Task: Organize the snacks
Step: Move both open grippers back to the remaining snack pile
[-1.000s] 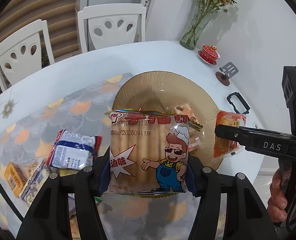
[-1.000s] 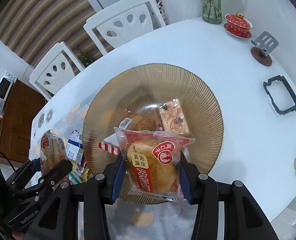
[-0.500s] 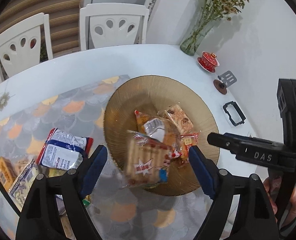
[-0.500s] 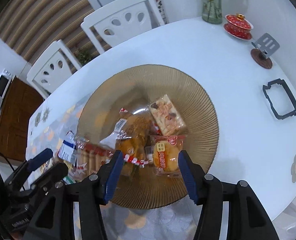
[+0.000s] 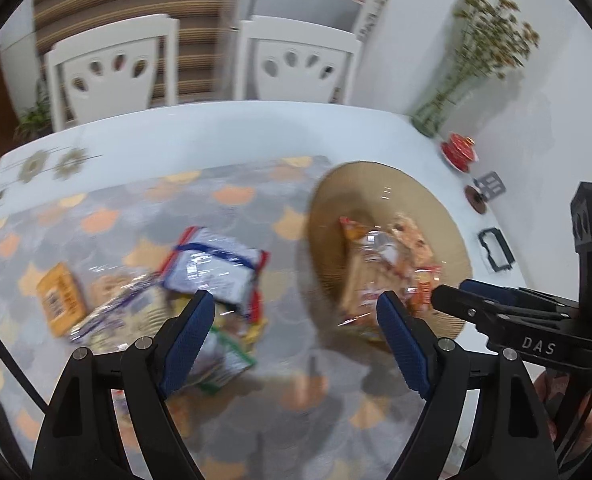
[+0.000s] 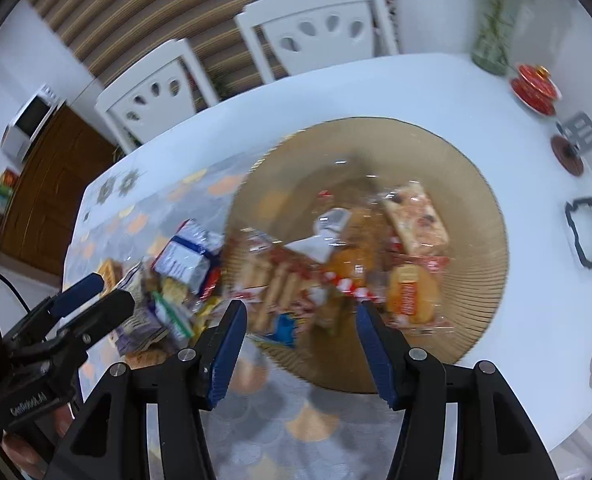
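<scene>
Snacks: loose pile (image 5: 184,292) on the mat at left, several packets (image 6: 360,264) in the bowl (image 6: 484,280) at right. Your left gripper (image 5: 296,316) hangs spread, empty, between both; right gripper (image 6: 300,320) gapes empty at the bowl's near rim. Frames blur: reach too fast and you may pinch two crinkly wrappers or nudge the bowl.

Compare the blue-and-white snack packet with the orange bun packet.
The blue-and-white packet lies on the patterned mat in the loose pile, outside the plate; the orange bun packet lies inside the ribbed brown plate. The first is pale with blue stripes, the second clear with a round golden bun showing. Both are sealed, and neither is gripped.
</scene>
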